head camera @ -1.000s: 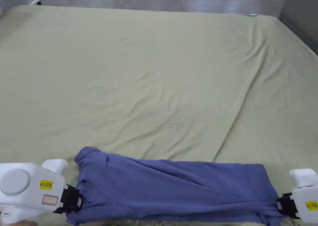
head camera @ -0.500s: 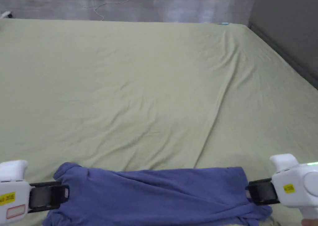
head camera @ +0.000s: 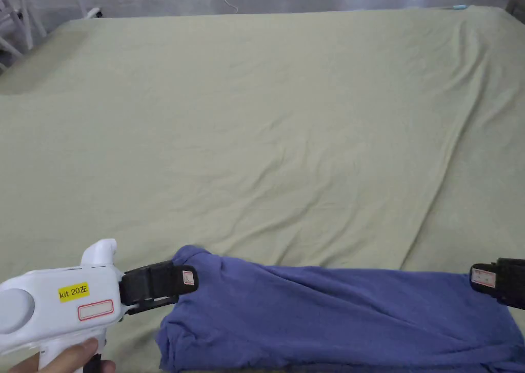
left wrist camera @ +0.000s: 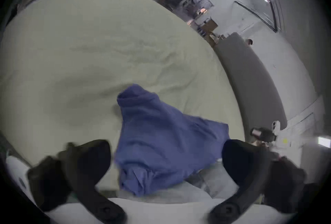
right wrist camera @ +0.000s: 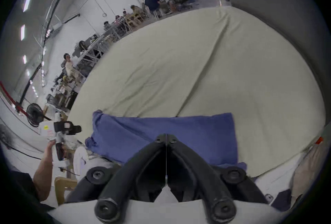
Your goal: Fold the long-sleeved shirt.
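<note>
Shirt: I see the blue long-sleeved shirt (head camera: 338, 315) lying folded into a long band on the near edge of the bed (head camera: 266, 133), stretched between my two tools.
Left hand-held gripper: my left hand-held gripper (head camera: 187, 279) sits at the shirt's bunched end; in its own view the jaws stand spread wide, with the shirt (left wrist camera: 161, 138) lying in the gap ahead of them, and neither jaw presses on it.
Right hand-held gripper: my right hand-held gripper (right wrist camera: 166, 136) has its jaws pressed together tip to tip, with nothing I can make out between them; the shirt (right wrist camera: 161, 129) lies just beyond and under the tips.
Right end, head view: the black tip of the right hand-held gripper (head camera: 484, 279) is at the shirt's far corner; I cannot tell whether it touches the cloth.
My hand: the left hand (head camera: 66, 358) grips the white handle below the left tool.
Bed sheet: pale green, creased, with one long ridge running away beyond the right tool.
Background: people (right wrist camera: 152, 2) are seated at tables past the bed's far side.
</note>
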A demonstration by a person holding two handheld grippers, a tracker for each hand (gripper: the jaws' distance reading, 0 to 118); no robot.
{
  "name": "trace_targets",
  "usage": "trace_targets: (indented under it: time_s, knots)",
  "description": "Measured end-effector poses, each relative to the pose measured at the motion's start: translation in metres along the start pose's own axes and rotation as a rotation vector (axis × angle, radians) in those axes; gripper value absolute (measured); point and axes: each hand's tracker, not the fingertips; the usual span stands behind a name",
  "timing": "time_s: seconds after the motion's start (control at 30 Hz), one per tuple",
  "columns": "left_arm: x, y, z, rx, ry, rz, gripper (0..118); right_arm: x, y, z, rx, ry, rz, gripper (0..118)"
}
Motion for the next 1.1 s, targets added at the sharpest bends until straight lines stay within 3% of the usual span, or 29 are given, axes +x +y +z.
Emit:
trace_targets:
  time_s: [0.03,0.07,0.17,0.2,0.27,0.33,0.4,0.43,0.47,0.5,0.57,0.7,1.0,1.1]
  knots:
    - [-0.007,0.006,0.004,0.099,-0.055,0.01,115,0.0,0.001,-0.002,-0.005,0.017,-0.005,0]
    - [-0.07,0.029,-0.011,-0.006,0.001,0.001,117,0.001,0.0,-0.005,-0.009,0.037,-0.013,0]
    - [-0.112,0.031,-0.034,-0.136,-0.053,0.006,117,0.004,0.001,-0.012,-0.013,0.121,-0.034,0]
    - [-0.074,0.015,-0.075,-0.188,-0.096,0.043,117,0.006,0.0,-0.014,-0.013,0.149,-0.037,0]
    - [-0.073,0.0,-0.107,-0.295,-0.174,0.102,117,0.007,-0.001,-0.017,-0.006,0.179,-0.043,0]
    - [-0.066,0.005,-0.121,-0.24,-0.244,0.043,117,0.004,0.001,-0.019,-0.002,0.216,-0.047,0]
    - [-0.054,0.001,-0.139,-0.286,-0.363,0.116,116,0.0,0.0,-0.022,0.002,0.245,-0.05,0]
    - [-0.05,-0.002,-0.147,-0.303,-0.393,0.144,101,-0.004,0.001,-0.023,0.003,0.257,-0.049,0]
    - [-0.047,0.01,-0.153,-0.31,-0.41,0.148,56,-0.005,0.0,-0.026,0.003,0.269,-0.048,0]
    - [-0.044,0.011,-0.154,-0.305,-0.395,0.142,29,-0.007,0.0,-0.028,0.002,0.274,-0.046,0]
    - [-0.048,0.008,-0.16,-0.313,-0.318,0.16,29,-0.018,0.003,-0.033,-0.008,0.268,-0.026,0]
    - [-0.064,0.022,-0.137,-0.291,-0.339,0.124,29,-0.031,0.009,-0.039,-0.021,0.232,0.018,0]
    - [-0.096,0.072,-0.019,-0.177,-0.323,0.108,29,-0.057,0.026,-0.049,0.009,0.255,0.013,0]
    - [-0.118,0.087,0.02,-0.111,-0.213,0.105,29,-0.073,0.03,-0.054,0.02,0.262,0.012,0]
